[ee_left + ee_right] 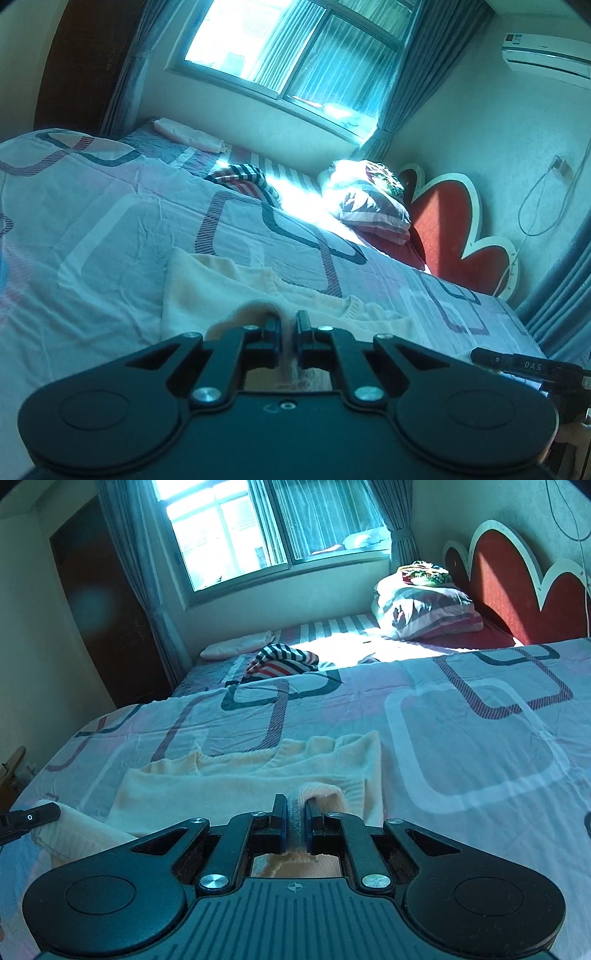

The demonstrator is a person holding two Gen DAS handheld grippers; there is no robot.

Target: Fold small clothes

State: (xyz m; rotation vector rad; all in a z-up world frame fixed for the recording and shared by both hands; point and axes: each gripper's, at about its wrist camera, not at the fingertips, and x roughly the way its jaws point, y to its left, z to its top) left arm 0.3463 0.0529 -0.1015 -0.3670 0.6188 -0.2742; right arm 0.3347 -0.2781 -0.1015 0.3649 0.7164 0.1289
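Both grippers, left (287,325) and right (295,812), are clamped on the near edge of the cream sweater (229,775) on the bedsheet (461,738).

Harsh daylight from the window (295,48) blows out the bed (110,221); bluish cast, fisheye-bent edges.

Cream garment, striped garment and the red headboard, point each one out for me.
Cream garment (236,786): right wrist view, on its flat middle, ahead of the jaws.
Striped garment (284,662): right wrist view, on the crumpled top.
Red headboard (443,221): left wrist view, on the red panel inside the white border.
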